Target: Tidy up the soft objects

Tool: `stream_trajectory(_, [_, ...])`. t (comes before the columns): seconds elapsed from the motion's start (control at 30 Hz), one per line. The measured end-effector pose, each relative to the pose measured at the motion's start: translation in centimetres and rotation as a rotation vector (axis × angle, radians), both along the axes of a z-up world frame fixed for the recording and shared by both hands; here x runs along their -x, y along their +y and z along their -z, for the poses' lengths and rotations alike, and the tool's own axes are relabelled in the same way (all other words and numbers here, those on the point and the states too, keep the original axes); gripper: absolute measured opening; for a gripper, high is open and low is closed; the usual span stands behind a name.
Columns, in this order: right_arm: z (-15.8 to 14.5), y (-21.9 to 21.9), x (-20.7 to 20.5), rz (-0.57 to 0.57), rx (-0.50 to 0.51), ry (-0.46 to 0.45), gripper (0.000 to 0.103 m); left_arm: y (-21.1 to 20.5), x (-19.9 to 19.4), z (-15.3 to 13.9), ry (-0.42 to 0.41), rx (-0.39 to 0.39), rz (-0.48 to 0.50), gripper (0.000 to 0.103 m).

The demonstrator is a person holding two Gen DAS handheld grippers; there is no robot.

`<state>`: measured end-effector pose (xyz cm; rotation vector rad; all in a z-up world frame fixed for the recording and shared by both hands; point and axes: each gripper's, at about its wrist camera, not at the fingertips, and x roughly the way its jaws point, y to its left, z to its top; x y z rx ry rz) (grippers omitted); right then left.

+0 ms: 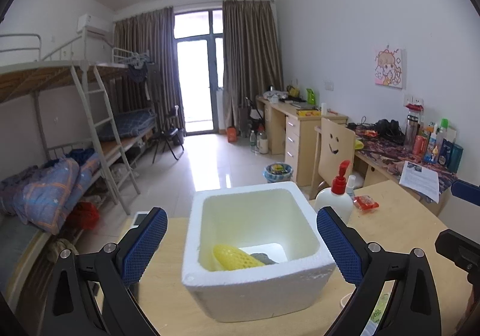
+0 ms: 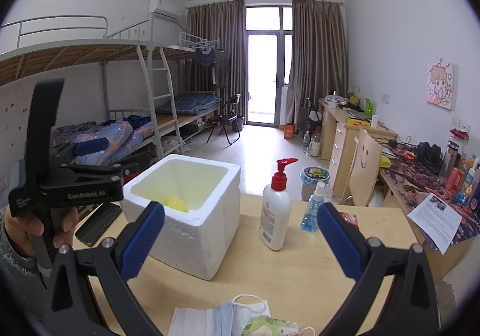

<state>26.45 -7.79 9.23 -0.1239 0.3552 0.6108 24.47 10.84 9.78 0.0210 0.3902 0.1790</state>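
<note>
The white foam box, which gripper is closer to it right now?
Left. The left gripper hovers open right at the foam box; the right gripper sits open farther back.

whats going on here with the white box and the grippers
A person is sorting soft things into a white foam box on a wooden table, with a hand-held gripper in each hand. The left hand-held gripper is open and empty above the box, where a yellow foam net and something grey already lie. The right hand-held gripper is open and empty too. Face masks lie on the near table edge, not yet packed.
</note>
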Motion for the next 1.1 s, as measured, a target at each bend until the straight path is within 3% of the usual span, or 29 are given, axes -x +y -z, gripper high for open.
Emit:
stream_trajectory(0.53, [-1.3, -2.1, 5.7, -0.031, -0.029, -0.063, 0.103, -2.3, 9.1, -2.5, -0.108, -0.038, -0.01, 0.102])
stream_trajectory(0.83, [-1.6, -3.1, 8.8, -0.057, -0.038, -0.093, 0.103, -3.1, 12.6, -2.8, -0.141, -0.046, -0.043, 0.102])
stream_trajectory(1.1, [-1.2, -4.3, 11.6, -0.068, -0.049, -0.122, 0.103, -3.9, 15.9, -1.9, -0.173, -0.004, -0.061, 0.102])
